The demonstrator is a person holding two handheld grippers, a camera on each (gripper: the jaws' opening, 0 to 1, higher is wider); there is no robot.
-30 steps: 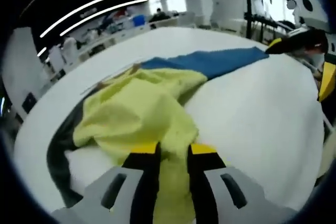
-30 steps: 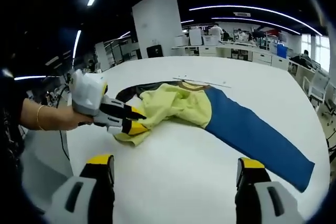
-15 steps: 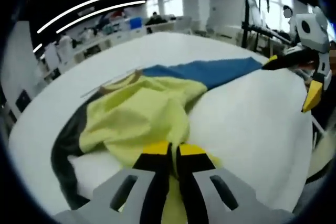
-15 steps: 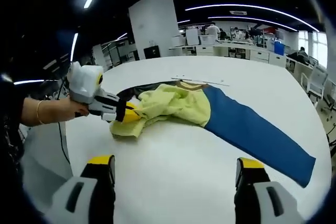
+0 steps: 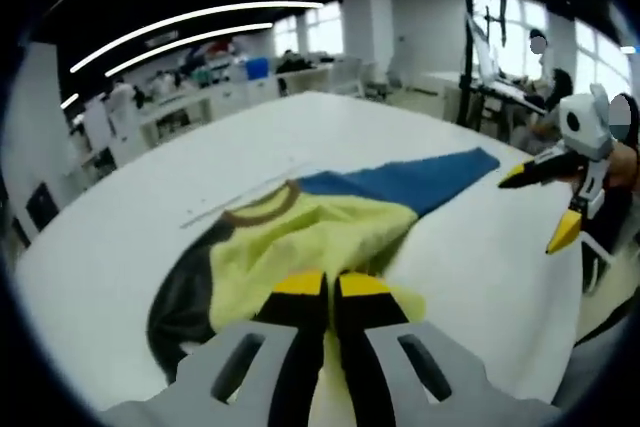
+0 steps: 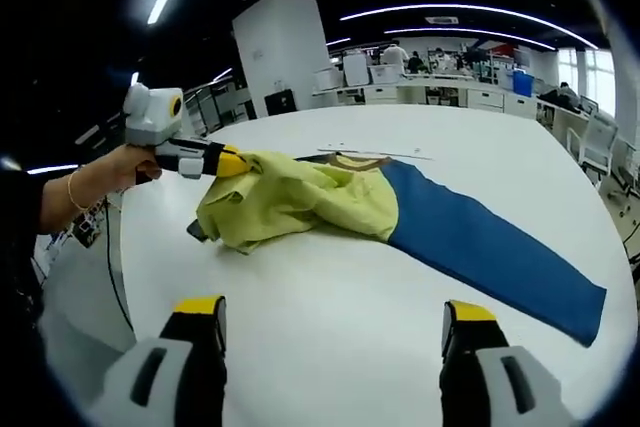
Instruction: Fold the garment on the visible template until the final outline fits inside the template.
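In the left gripper view the jaws of the left gripper [image 5: 331, 285] are seen pressed nearly together, with a fold of the yellow part of the garment [image 5: 300, 247] pinched between their yellow tips. In the right gripper view that same gripper [image 6: 228, 161] is held in a hand [image 6: 105, 172] at the left end of the garment [image 6: 310, 202], and the pinched yellow cloth is lifted off the white table [image 6: 330, 287] and draped back over the rest of the yellow section. The garment is spread across the middle of the table: a crumpled yellow body, a dark panel [image 5: 180, 297] showing beneath it on the side away from the blue, a brown collar band [image 5: 262, 209] on the far edge, and a long blue section [image 6: 490, 247] lying flat and stretching away from the yellow part toward the table's edge. A thin pale line [image 6: 375, 153] is marked on the table just beyond the collar. The right gripper [image 6: 322, 319] is held wide open over bare table on the near side of the garment, with nothing between its jaws; in the left gripper view it [image 5: 560, 207] is seen beyond the blue end, clear of the cloth. Desks and people are visible well behind the table.
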